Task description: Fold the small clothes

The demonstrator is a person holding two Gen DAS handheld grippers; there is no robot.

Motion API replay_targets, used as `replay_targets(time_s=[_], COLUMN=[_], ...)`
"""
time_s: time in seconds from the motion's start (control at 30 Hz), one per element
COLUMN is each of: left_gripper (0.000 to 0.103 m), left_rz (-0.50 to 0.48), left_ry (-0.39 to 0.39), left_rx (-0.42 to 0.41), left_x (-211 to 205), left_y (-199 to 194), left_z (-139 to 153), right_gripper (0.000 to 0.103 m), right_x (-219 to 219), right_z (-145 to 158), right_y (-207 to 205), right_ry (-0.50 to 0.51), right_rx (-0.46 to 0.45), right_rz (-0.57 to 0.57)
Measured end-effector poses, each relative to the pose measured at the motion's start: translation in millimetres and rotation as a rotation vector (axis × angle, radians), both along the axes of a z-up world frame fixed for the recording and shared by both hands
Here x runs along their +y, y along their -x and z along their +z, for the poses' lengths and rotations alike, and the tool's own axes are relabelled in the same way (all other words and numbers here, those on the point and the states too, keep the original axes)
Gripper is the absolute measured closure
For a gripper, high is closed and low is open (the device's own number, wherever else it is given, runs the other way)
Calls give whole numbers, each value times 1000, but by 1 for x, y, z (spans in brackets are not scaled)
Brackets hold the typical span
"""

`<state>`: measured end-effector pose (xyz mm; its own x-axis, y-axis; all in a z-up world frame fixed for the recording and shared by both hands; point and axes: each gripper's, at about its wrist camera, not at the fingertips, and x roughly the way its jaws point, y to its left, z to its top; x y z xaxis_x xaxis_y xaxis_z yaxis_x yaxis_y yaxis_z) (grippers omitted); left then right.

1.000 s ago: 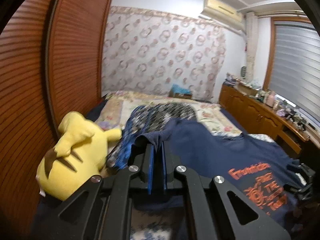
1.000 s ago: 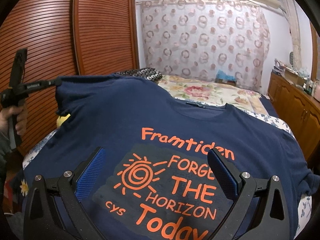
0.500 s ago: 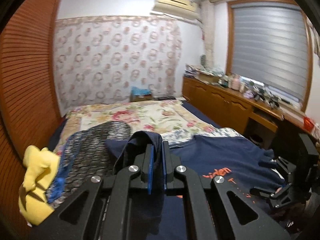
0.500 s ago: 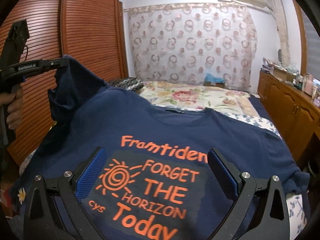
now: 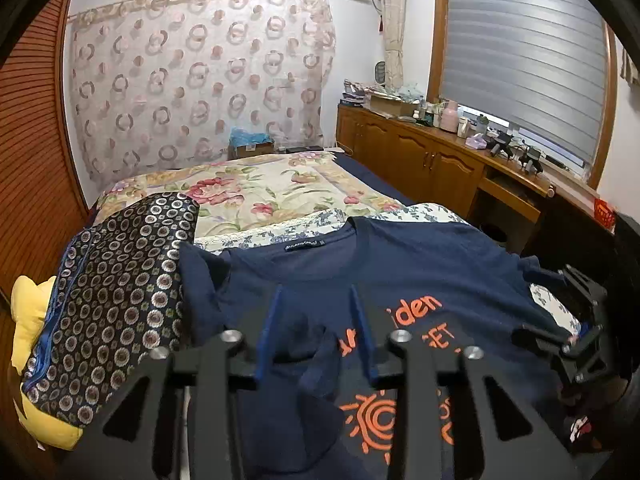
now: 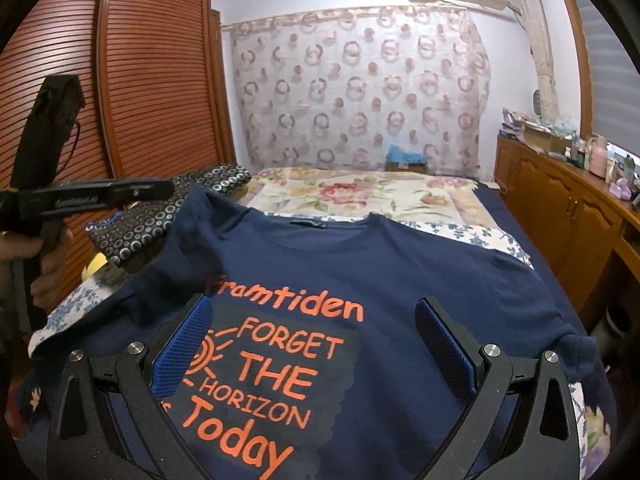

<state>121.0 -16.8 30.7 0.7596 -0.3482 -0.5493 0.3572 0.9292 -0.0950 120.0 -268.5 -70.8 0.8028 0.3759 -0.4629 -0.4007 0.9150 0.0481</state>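
A navy T-shirt [image 6: 400, 280] with orange print lies front up on the bed, collar toward the far end; it also shows in the left wrist view [image 5: 420, 264]. Its left sleeve [image 6: 188, 236] is folded in over the chest. My left gripper [image 5: 316, 300] is open just above that folded sleeve [image 5: 304, 360], fabric lying loose between its fingers. In the right wrist view the left gripper [image 6: 160, 190] is at the left, its tip by the raised sleeve edge. My right gripper [image 6: 312, 320] is open and empty above the print.
A dark patterned folded cloth [image 5: 120, 280] and a yellow plush toy [image 5: 28, 312] lie left of the shirt. The floral bedspread [image 5: 260, 192] stretches beyond. A wooden sideboard [image 5: 440, 160] with clutter runs along the right; a slatted wardrobe [image 6: 152, 92] stands left.
My left gripper carried the sleeve rightward over the shirt's chest, lowered it and opened, letting the sleeve go. The right gripper stayed open over the print.
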Motion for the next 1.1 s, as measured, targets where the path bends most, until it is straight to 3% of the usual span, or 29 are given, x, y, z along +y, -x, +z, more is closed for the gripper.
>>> replay_targets(time_s=[0.2,0.37,0.57,0.73,1.07,1.1], left_gripper=[49,48,48,48,48,48], left_rz=[35,105,168,196,202,201], left_ry=[27,14,24,27,26,26], left_rx=[-12,-22,-20,-11,6,8], left_x=[25,55,83,95,95,94], left_y=[18,31,39,44,50,51], left_z=[-1,-8,-19,-28,-39,-41], right_gripper=[0,7,24,41,43,47], right_x=[10,32,79,116,163,163], right_z=[2,5,3,-11,-51,-54], right_y=[-6,-22,-49,-84,-138,-141], right_ry=[22,51,111,144,220,221], right_rx=[-4,21,85,160,280,292], right_rz=[40,144,316,389,446,450])
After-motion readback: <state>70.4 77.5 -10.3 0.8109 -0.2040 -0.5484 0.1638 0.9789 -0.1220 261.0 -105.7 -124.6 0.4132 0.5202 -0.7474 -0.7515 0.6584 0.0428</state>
